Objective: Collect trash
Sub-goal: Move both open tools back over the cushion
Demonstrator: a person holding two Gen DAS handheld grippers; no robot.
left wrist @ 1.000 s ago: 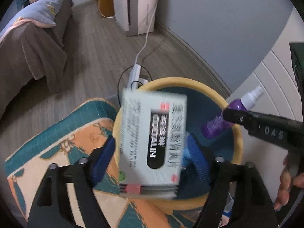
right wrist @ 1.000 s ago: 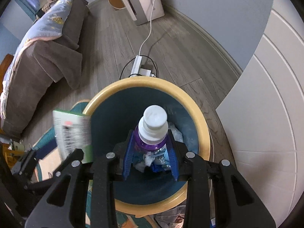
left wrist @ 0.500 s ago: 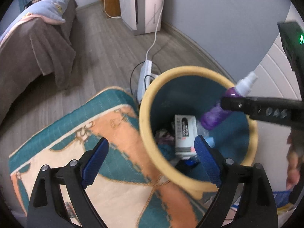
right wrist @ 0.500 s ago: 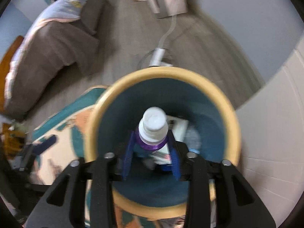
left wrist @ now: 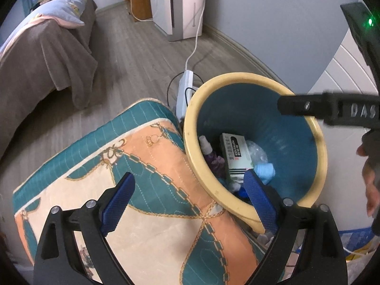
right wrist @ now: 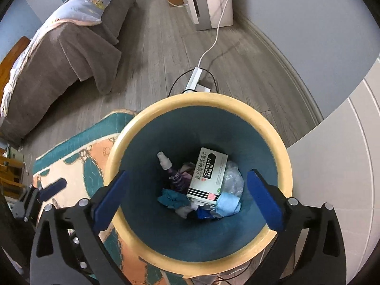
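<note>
Two grippers hang over a yellow-rimmed bin point(right wrist: 273, 128) with a teal inside, which stands on the grey wooden floor point(right wrist: 152, 54) at the edge of a teal and peach rug point(left wrist: 147, 166). The right gripper point(right wrist: 187, 199) points down into the bin's mouth; its jaws have just been opening and now stand wide apart with nothing between the blue pads. The left gripper point(left wrist: 187, 199) is also spread wide and empty, one finger over the rug and the other over the near rim of the bin.

The trash lies at the bottom of the bin. A white medicine box point(right wrist: 207, 174) marked COLTALIN rests flat on top of the heap. Just beside it, a purple spray bottle point(right wrist: 174, 174) with a white cap lies tilted against the wall. A crumpled clear plastic wrapper point(right wrist: 234, 178) sits on the other side of the box, and a light blue wad point(right wrist: 228, 204) touches the box's near end.

Beyond the bin a white power strip point(right wrist: 196, 78) lies on the floor, its cord running toward a white appliance point(right wrist: 206, 2). A bed point(right wrist: 59, 54) with a brown cover stands well apart.
</note>
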